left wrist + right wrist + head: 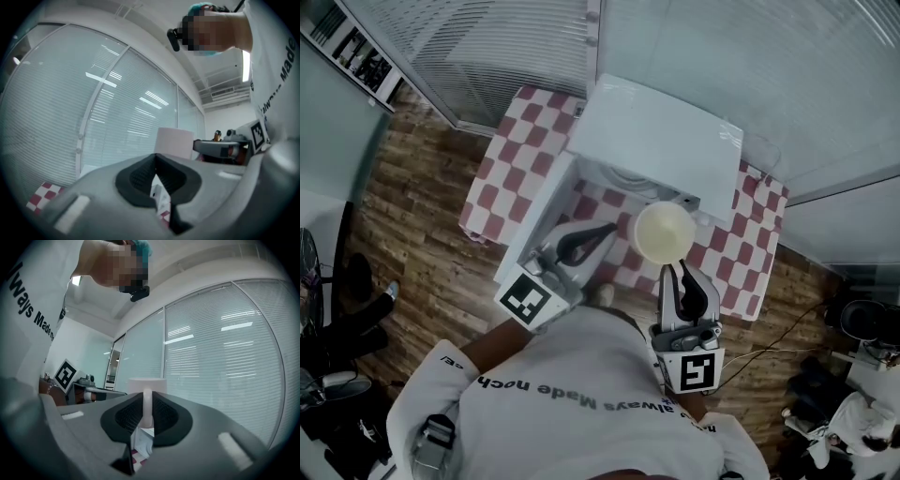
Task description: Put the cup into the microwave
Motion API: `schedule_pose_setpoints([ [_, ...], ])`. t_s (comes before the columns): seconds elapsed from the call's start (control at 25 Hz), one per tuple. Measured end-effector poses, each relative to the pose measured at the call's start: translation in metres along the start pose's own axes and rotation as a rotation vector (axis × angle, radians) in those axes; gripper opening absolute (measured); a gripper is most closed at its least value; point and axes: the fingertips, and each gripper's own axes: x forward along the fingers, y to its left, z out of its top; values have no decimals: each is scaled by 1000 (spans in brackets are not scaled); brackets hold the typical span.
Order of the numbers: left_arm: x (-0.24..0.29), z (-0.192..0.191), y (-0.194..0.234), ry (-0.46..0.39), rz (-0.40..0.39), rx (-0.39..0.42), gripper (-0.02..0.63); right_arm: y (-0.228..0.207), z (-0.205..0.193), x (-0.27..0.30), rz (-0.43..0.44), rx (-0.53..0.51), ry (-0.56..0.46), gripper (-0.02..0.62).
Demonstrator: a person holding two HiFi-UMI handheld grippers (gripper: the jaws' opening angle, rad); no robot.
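A cream cup (pixel 664 232) hangs in front of the open white microwave (pixel 656 131), above the checked table (pixel 511 155). My right gripper (pixel 673 272) is shut on the cup's handle. In the right gripper view the handle (pixel 147 409) stands pinched between the black pads of the right gripper (pixel 147 401), with the cup body (pixel 146 384) just beyond. My left gripper (pixel 607 230) is shut and empty, left of the cup and beside the swung-out microwave door (pixel 539 220). From the left gripper (pixel 155 161) the cup (pixel 174 140) shows ahead to the right.
The microwave sits at the table's far side against glass walls with blinds (pixel 487 47). Wood floor (pixel 422 253) surrounds the table. Cables and equipment (pixel 862 323) lie at the right. The person's white shirt (pixel 572 394) fills the bottom of the head view.
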Motion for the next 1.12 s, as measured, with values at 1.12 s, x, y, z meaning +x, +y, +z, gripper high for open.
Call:
schedule_pose_setpoints([
  [1.12,17,-143,70,119,17,-32,3,-7,-170,42,-32,1,174,38],
])
